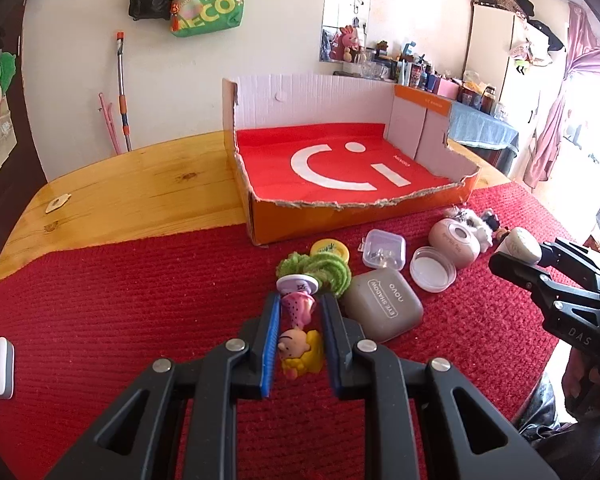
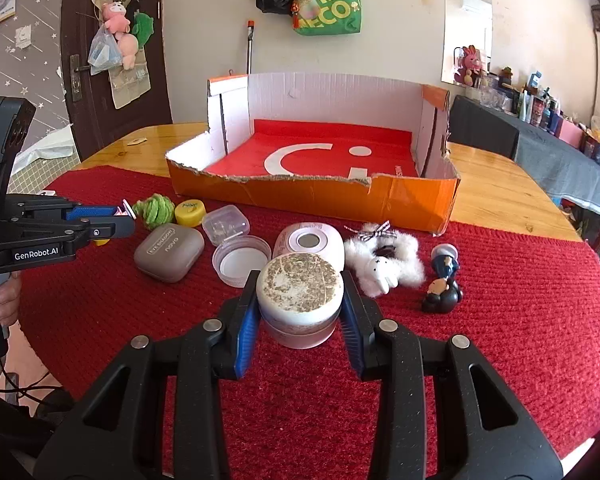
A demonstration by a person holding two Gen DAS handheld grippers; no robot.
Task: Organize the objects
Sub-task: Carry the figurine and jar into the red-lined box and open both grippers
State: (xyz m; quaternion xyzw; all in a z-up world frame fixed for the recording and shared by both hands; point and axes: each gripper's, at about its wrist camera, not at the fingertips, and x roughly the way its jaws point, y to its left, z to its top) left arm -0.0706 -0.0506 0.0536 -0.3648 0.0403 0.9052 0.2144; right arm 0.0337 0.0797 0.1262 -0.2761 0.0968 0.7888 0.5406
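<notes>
left gripper point(image 1: 298, 316) is clamped on a little cartoon figurine point(image 1: 300, 334), right gripper point(image 2: 300, 300) squeezing a white jar point(image 2: 299, 300), orange box point(image 2: 320, 196) sits upper centre

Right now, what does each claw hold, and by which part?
Left claw: a small cartoon figurine, pinched at its sides. Right claw: a round white jar, gripped across its body below the lid.

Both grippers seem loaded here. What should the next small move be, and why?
Probably carry both forward over the box: the left gripper pinches a toy figure, the right gripper a jar, and the box holds nothing.
</notes>
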